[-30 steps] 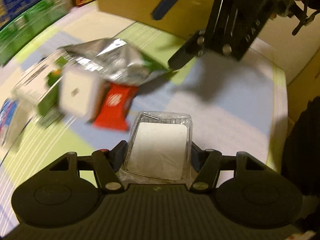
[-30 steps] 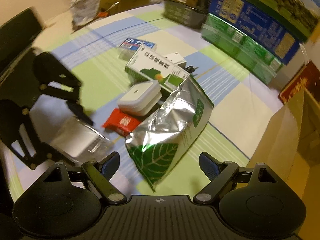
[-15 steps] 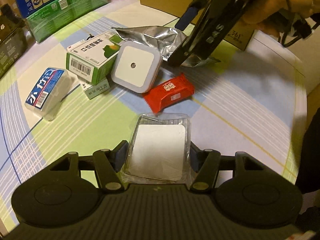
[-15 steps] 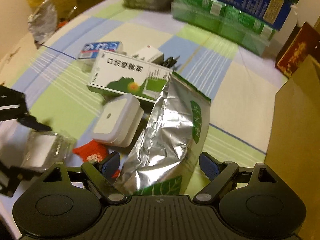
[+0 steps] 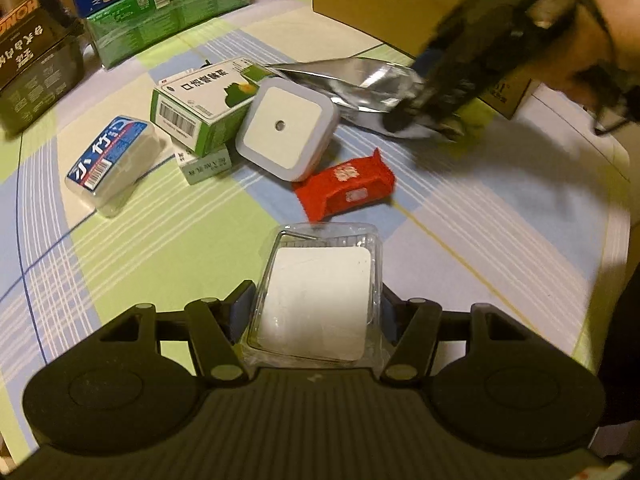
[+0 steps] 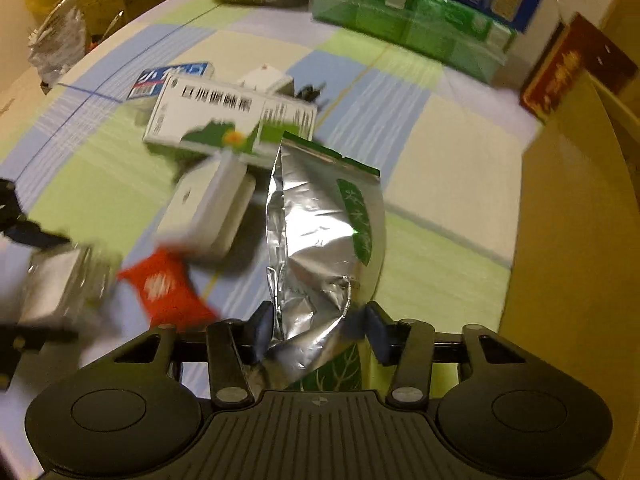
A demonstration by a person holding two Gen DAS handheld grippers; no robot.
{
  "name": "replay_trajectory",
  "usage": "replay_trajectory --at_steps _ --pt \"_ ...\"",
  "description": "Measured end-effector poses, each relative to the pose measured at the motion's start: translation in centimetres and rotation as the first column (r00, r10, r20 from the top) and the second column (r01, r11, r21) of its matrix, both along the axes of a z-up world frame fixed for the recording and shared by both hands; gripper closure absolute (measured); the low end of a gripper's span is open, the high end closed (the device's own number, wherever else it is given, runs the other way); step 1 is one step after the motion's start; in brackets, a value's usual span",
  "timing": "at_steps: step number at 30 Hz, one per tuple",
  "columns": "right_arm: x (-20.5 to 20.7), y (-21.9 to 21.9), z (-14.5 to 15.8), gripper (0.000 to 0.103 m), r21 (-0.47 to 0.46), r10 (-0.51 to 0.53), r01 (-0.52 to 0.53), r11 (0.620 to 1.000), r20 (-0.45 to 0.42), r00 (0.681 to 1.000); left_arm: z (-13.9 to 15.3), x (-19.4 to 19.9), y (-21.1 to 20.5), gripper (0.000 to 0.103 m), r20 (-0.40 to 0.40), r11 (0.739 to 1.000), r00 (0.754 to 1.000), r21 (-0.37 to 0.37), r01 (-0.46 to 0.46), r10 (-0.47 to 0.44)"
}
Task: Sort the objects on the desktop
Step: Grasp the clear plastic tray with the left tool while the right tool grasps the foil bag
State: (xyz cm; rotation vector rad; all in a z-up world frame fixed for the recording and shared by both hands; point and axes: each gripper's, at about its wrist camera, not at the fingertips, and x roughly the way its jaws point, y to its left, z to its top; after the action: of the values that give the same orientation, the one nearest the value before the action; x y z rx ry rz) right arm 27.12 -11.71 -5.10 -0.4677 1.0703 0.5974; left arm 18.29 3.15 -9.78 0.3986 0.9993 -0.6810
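Checked cloth (image 5: 500, 216) in green, blue and cream covers the table. Ahead of the left claw (image 5: 316, 312) lies a red packet (image 5: 346, 188); beyond it a white square box (image 5: 286, 134) leans on a green-and-white carton (image 5: 200, 100). Further left sits a blue-labelled case (image 5: 110, 160). Silver foil pouch (image 5: 360, 84) lies far right.

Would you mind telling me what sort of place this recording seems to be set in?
Probably a home or storeroom table used for sorting. A pastel checked tablecloth covers it, stacked green and blue retail cartons line its far edge, and brown cardboard boxes stand beside it.
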Motion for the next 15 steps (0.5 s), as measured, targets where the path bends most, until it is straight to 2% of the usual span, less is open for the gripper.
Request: replay_trajectory --at_steps 6,7,8,10,15 --pt "-4.2 -4.5 0.9 0.057 0.026 -0.045 0.047 0.999 -0.079 0.996 0.1 -2.8 -0.4 0.045 -0.03 1.0 0.999 -0.008 -0.012 0.012" --pt "-4.8 -5.0 0.9 0.055 0.025 -0.042 0.045 0.999 -0.086 0.995 0.1 -3.1 -0.3 0.045 -0.032 1.0 0.999 -0.017 -0.02 0.019" --pt "-5.2 -5.5 1.0 0.044 0.032 -0.042 0.046 0.998 -0.092 0.995 0.2 -3.4 -0.3 0.041 -0.034 0.999 0.999 -0.026 -0.032 0.031" --pt "-5.9 -6.4 1.1 0.03 0.07 -0.041 0.048 0.996 -0.098 0.994 0.1 -3.6 -0.3 0.036 -0.039 0.998 0.998 -0.035 -0.057 0.055" --pt "-6.3 -6.4 0.6 0.026 0.101 -0.059 0.068 0.993 -0.088 0.994 -0.1 -3.3 -0.8 0.033 -0.039 0.998 0.997 -0.018 -0.063 0.062"
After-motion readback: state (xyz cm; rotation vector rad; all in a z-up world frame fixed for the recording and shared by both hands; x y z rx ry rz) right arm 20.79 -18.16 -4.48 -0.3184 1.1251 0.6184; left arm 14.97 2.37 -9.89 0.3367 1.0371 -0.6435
